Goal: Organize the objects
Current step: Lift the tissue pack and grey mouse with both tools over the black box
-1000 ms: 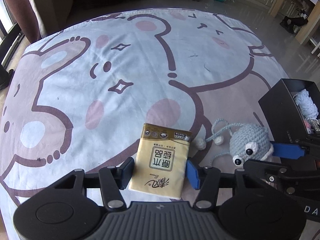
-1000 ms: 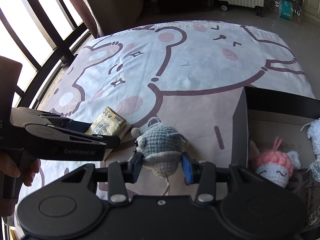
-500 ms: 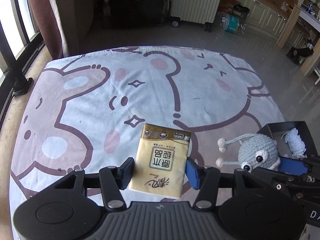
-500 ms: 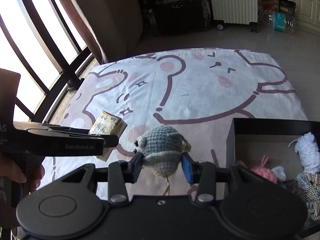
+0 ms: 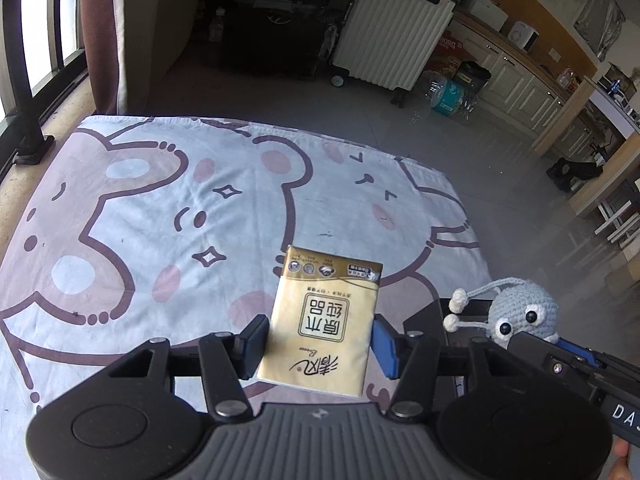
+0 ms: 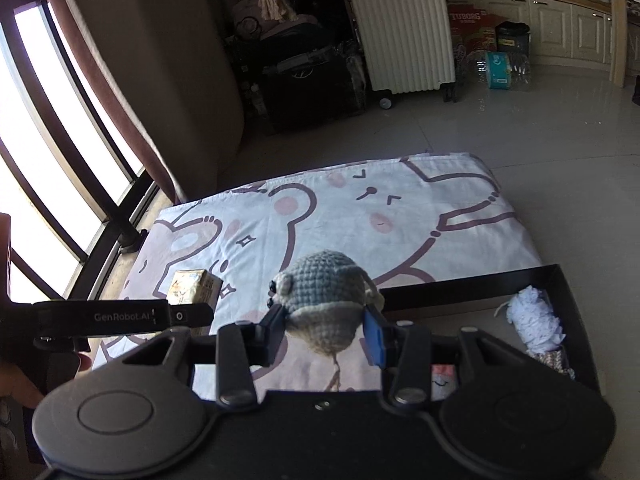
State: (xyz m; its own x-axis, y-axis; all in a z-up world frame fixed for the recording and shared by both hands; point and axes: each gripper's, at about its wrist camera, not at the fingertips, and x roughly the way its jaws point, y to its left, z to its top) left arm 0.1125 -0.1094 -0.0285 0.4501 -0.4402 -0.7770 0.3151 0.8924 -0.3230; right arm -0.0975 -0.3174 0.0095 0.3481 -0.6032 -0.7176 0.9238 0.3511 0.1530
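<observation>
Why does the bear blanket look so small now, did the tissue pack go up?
Yes. The tissue pack rose: the bear blanket below it looks smaller, and the white suitcase has come into view.

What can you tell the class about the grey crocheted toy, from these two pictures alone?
The crocheted toy is a round, blue-grey yarn ball with a paler underside, two black bead eyes on white patches, and pale strings ending in cream bobbles. The right gripper has it clamped between its pads, off the sheet, with a yarn tail hanging down. It touches nothing else that shows.

A grey crocheted toy (image 6: pixel 325 300) is clamped between the right tongs (image 6: pixel 326 332), above the cartoon blanket (image 6: pixel 400 224), beside a black box (image 6: pixel 568 300).
</observation>
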